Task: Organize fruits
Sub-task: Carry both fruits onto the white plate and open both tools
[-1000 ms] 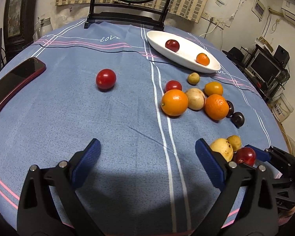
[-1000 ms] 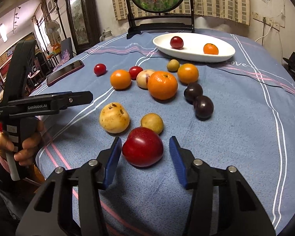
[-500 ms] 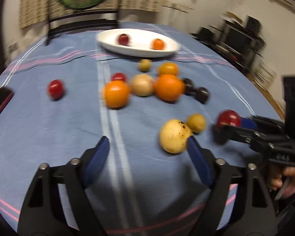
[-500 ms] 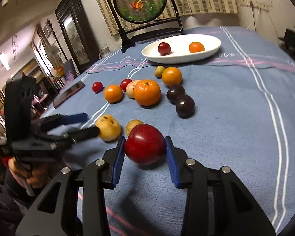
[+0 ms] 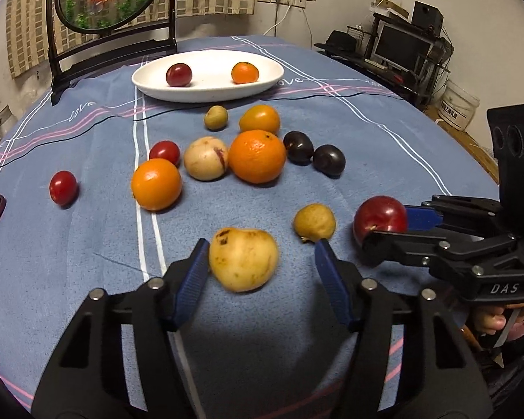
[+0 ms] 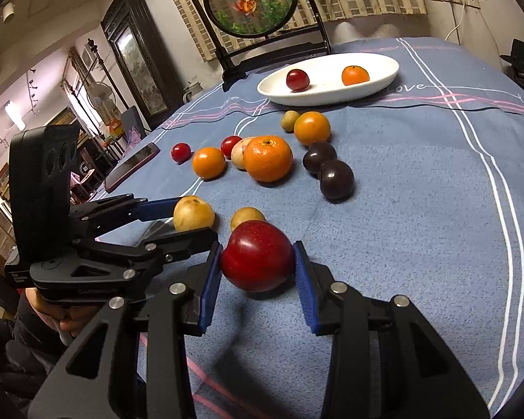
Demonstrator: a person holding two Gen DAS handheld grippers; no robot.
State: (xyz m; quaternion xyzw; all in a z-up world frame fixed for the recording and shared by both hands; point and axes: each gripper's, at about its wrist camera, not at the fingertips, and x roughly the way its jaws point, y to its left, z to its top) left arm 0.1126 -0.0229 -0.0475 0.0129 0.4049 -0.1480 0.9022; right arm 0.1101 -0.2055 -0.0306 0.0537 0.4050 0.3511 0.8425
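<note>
Right gripper (image 6: 258,265) is clamped on the big red apple (image 6: 257,255), both blue pads touching its sides, apple low over the blue tablecloth (image 6: 419,209); can't tell if it's lifted or resting. In the left wrist view the same apple (image 5: 380,219) sits at the right gripper's (image 5: 391,225) tip, near the table's right edge.

Left gripper (image 5: 258,262) is spread wide around the yellow pear (image 5: 242,258). Left pad touches or nearly touches the pear, right pad well apart from it. Pear lies on the cloth. Small yellow fruit (image 5: 314,221) just beyond the right pad, between pear and apple.

White oval dish (image 5: 206,92) at the far side holds a dark red plum (image 5: 179,74) and a small orange (image 5: 245,72), apart from each other.

Loose cluster mid-table: two large oranges (image 5: 156,184) (image 5: 256,156) flanking a pale peach (image 5: 205,157), a smaller orange (image 5: 260,119), a small green-yellow fruit (image 5: 216,117), two dark plums (image 5: 298,142) touching, two small red fruits (image 5: 63,187). Phone (image 6: 132,166) at the left edge.
</note>
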